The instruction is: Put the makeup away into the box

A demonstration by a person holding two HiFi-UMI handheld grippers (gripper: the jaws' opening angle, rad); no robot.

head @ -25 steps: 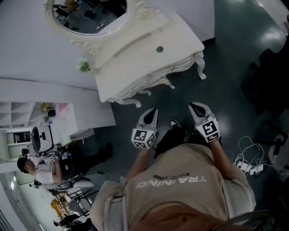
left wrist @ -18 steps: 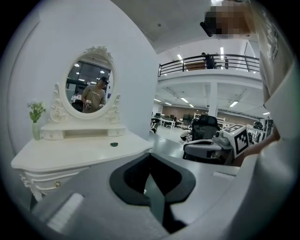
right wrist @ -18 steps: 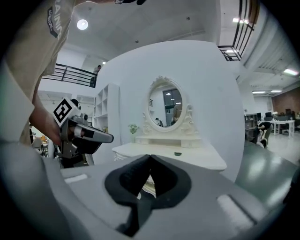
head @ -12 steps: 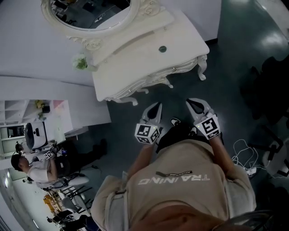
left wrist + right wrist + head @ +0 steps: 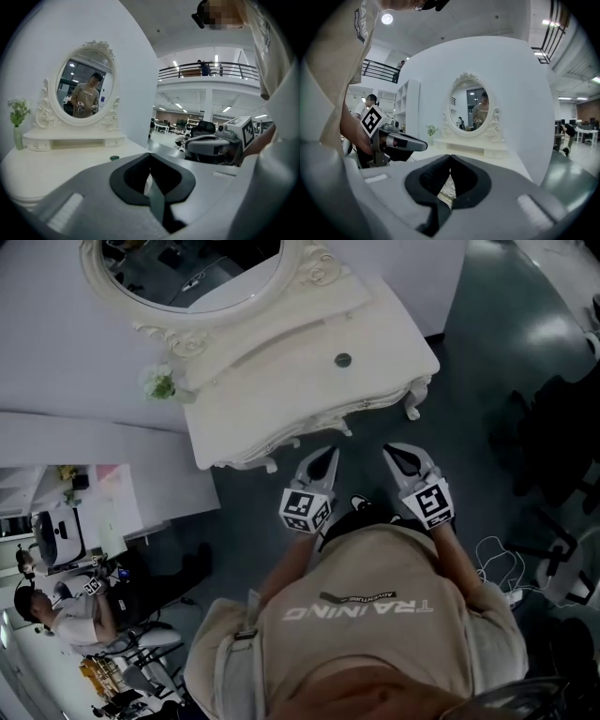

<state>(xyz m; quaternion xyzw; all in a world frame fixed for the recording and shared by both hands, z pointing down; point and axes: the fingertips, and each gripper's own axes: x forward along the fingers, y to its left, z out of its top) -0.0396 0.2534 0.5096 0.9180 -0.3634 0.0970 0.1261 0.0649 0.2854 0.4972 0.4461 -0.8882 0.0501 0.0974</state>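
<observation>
The dressing table (image 5: 281, 399) sits closer to the person than a second ago; the strip of dark floor (image 5: 366, 442) between its carved front edge and the two grippers has narrowed, so the left gripper (image 5: 319, 463) and the right gripper (image 5: 409, 459) now point just short of its front legs. In the head view both grippers have crept a little up the frame; the small round green thing (image 5: 342, 360) on the tabletop has slid down and right; the seated person (image 5: 56, 601) at lower left has dropped toward the corner.

l gripper (image 5: 322, 460), r gripper (image 5: 401, 457): both closed, empty, side by side
</observation>
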